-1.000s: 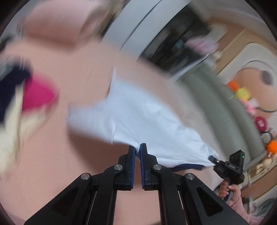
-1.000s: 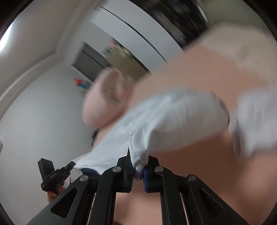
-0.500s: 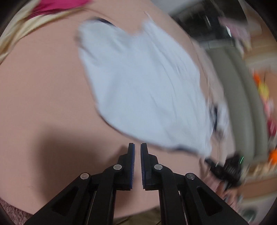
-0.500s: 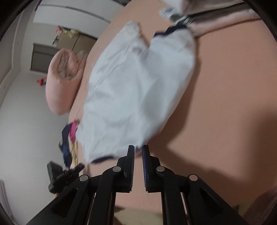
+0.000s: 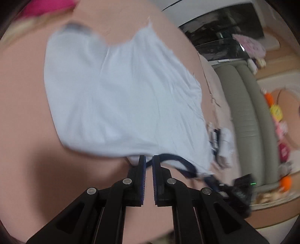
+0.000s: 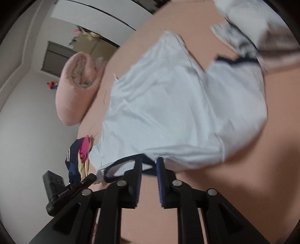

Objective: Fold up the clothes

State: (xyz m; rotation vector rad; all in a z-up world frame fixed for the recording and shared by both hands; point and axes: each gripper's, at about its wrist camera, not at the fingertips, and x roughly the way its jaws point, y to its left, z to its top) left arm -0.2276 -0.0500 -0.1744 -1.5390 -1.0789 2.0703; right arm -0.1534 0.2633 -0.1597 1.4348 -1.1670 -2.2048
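Tool [image 6: 148, 163] beside clothes pile [image 6: 78, 155]

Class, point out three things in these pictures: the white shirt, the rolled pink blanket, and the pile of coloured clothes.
white shirt [image 6: 178, 112]: right wrist view, middle of its body panel.
rolled pink blanket [image 6: 75, 101]: right wrist view, its smooth outer side.
pile of coloured clothes [image 6: 78, 155]: right wrist view, the navy and pink garments.

My left view smeared the far sleeve [image 5: 78, 30] of the white shirt [image 5: 120, 97] and the pink cloth [image 5: 43, 8] at the top edge. The shirt's navy collar [image 6: 131, 165] ran behind my right tongs [image 6: 148, 165]. The clothes pile [image 6: 78, 154] was partly hidden.
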